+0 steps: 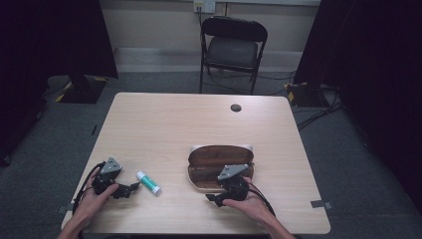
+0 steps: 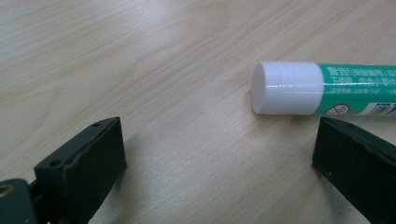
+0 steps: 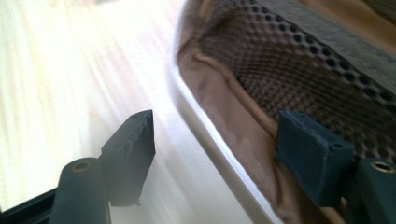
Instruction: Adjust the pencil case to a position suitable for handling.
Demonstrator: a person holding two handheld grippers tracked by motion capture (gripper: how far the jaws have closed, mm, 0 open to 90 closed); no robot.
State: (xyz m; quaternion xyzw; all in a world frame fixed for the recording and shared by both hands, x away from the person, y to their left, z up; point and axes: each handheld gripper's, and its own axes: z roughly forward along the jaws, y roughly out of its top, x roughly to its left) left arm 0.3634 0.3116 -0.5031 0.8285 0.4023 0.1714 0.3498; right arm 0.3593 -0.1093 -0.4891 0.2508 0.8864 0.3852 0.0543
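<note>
resting near the table's [image 1: 209,114] near-left corner, the left gripper [image 1: 133,187] lies low with its jaws spread wide and nothing between them. in the left gripper view the glue stick's [image 2: 322,88] white cap lies just beyond the pads [image 2: 88,158], apart from both, with the green tube running off to the right. in the high view the stick [image 1: 149,182] lies on bare wood just right of that gripper, pointing diagonally near-right.

right of it, at the near edge, the right gripper [image 1: 211,197] sits at the near rim of the open case [image 1: 221,157]. its jaws stand fairly wide and straddle that rim: in the right gripper view one pad [image 3: 130,140] is outside over the table, the other [image 3: 310,154] inside over the tan lining and dark mesh, neither clearly pressing. that view is blurred, so contact is hard to judge.

the risks, as i judge them: closing on the round stick near its cap could squirt it sideways or roll it away. the light case may slide or tip if the right jaws snag the rim. a pad could also catch in the mesh.

farther off, a grommet [image 1: 236,107] sits in the tabletop, and a folding chair [image 1: 233,50] stands beyond the far edge.
</note>
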